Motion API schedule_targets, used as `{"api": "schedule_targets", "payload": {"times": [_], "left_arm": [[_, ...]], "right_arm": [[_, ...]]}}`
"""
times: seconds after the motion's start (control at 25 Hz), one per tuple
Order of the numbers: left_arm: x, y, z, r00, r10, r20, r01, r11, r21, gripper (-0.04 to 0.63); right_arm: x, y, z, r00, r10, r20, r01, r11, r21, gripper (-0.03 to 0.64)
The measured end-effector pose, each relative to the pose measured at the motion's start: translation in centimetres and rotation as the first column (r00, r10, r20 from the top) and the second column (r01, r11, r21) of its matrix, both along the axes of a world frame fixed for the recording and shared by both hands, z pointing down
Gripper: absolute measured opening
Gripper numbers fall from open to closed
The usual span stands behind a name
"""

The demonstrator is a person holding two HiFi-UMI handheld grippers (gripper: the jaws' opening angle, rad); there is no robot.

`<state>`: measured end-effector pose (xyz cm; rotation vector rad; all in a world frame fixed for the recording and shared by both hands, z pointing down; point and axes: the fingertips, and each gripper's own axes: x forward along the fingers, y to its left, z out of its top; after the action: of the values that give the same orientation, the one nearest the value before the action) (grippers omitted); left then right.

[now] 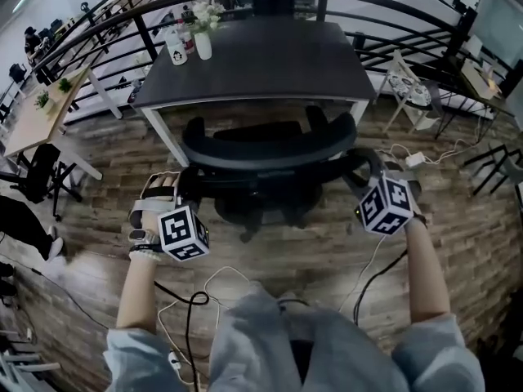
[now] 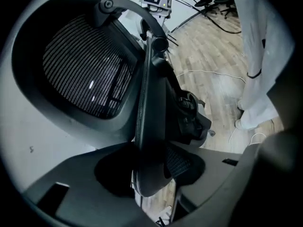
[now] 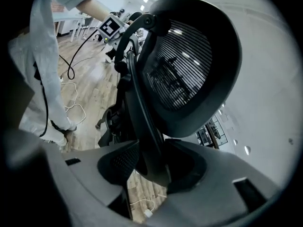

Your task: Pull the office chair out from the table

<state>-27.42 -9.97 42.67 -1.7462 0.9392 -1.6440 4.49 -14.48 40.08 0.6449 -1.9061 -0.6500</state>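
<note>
A black mesh-backed office chair (image 1: pixel 270 149) stands in front of the dark table (image 1: pixel 270 55), its seat at the table's front edge and its back toward me. My left gripper (image 1: pixel 181 188) holds the left side of the backrest rim and my right gripper (image 1: pixel 365 168) the right side. In the left gripper view the backrest frame (image 2: pixel 147 103) runs straight between the jaws of the left gripper (image 2: pixel 151 174), pinched there. In the right gripper view the frame (image 3: pixel 142 112) sits likewise in the right gripper (image 3: pixel 151 167). The chair's base is mostly hidden under the seat.
A white vase of flowers (image 1: pixel 203 43) and a white cup (image 1: pixel 176 51) stand on the table's far left corner. Cables (image 1: pixel 221 280) trail over the wooden floor by my legs. A power strip (image 1: pixel 414 159) lies at the right, a curved railing (image 1: pixel 106 15) runs behind, and another black chair (image 1: pixel 33 178) stands at the left.
</note>
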Motion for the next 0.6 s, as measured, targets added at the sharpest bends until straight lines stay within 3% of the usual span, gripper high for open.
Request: {"api": "schedule_targets", "payload": {"times": [0.2, 0.6], "left_arm": [[1.1, 2.5, -0.2, 0.999, 0.037, -0.033, -0.037, 0.999, 0.006, 0.176], [1.2, 4.5, 0.1, 0.998, 0.054, -0.033, -0.054, 0.999, 0.004, 0.179]], "right_arm": [[0.8, 2.1, -0.2, 0.999, 0.033, -0.003, -0.033, 0.999, 0.006, 0.179], [1.3, 5.9, 0.3, 0.999, 0.052, -0.001, -0.052, 0.998, 0.027, 0.181]]}}
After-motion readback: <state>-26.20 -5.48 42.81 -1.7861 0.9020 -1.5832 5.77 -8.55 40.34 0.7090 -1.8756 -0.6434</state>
